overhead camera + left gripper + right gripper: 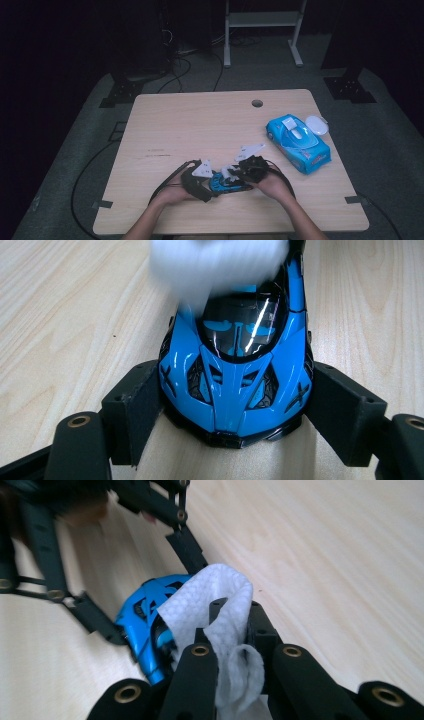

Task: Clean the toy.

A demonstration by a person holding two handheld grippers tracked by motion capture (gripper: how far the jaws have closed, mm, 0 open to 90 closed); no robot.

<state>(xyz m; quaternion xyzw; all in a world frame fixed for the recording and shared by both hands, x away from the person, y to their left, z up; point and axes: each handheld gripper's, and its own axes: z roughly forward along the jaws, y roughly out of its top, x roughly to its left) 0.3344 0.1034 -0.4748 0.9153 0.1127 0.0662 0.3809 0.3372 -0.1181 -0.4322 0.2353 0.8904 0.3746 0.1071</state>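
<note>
Clamping blue toy car [235, 385], left gripper [232, 435] jaws; right gripper [232, 630] jaws pinch white wipe [215, 605].

You face pale wood table [190, 125], 1 round hole [257, 103] near far edge. Grey carpet floor [75, 150], black cables [175, 75], white metal stand [262, 20], dark surroundings.

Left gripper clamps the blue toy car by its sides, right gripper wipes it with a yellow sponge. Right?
Not quite. The right gripper holds a white wet wipe, not a yellow sponge; the right gripper view shows it. The rest stands: the left gripper clamps the blue toy car by its sides.
</note>
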